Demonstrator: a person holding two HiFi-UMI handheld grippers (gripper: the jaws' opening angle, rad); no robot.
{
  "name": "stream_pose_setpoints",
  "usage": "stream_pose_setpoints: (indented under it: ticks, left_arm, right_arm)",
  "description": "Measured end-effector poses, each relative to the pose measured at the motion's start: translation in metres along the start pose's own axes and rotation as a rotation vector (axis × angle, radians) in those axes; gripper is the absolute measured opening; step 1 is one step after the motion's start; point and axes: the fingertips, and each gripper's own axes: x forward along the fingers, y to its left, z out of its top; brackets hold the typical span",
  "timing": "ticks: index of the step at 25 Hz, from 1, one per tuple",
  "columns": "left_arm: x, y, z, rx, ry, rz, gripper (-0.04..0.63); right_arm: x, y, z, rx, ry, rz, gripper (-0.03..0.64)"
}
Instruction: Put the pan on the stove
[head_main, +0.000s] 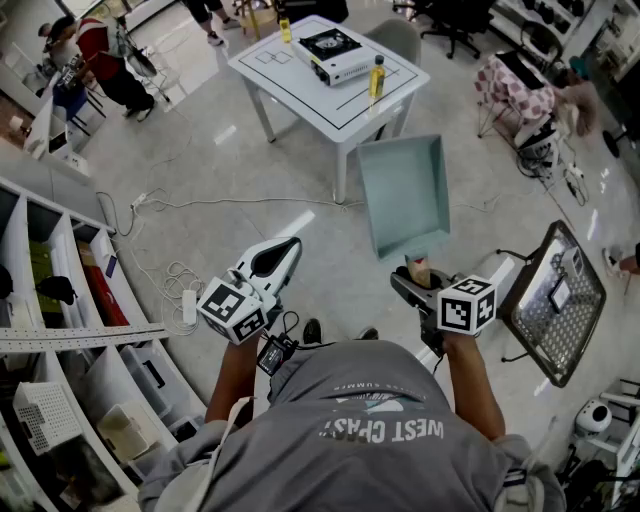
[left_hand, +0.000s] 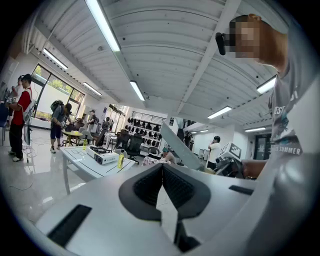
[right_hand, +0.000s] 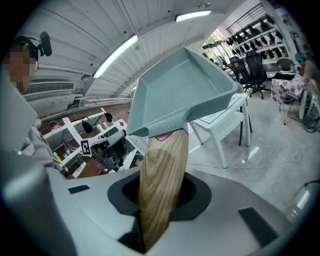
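Note:
A square teal pan (head_main: 405, 195) with a wooden handle (right_hand: 160, 175) is held up in the air over the floor. My right gripper (head_main: 417, 278) is shut on that handle, and the pan (right_hand: 182, 95) tilts up ahead of its jaws. The portable stove (head_main: 335, 45) stands on the white table (head_main: 330, 105) further ahead, well apart from the pan. My left gripper (head_main: 288, 247) hovers to the left of the pan, its jaws shut with nothing between them. In the left gripper view, the stove (left_hand: 102, 156) shows far off on the table, beyond the left gripper (left_hand: 161, 175).
A yellow bottle (head_main: 377, 77) stands on the table beside the stove, another (head_main: 286, 30) at its far edge. White shelving (head_main: 60, 330) runs along the left. A wire rack (head_main: 555, 300) stands at right. Cables (head_main: 170, 280) lie on the floor. A person (head_main: 100, 60) sits far left.

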Motion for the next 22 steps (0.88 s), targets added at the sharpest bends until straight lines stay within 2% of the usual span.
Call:
stream_pose_setpoints:
  ticks: [22]
  left_arm:
    - [-0.009,-0.034,-0.009,0.007,0.012,0.033,-0.002]
  right_arm:
    - [-0.018,0.006,-0.015,-0.003,0.004,0.044,0.091]
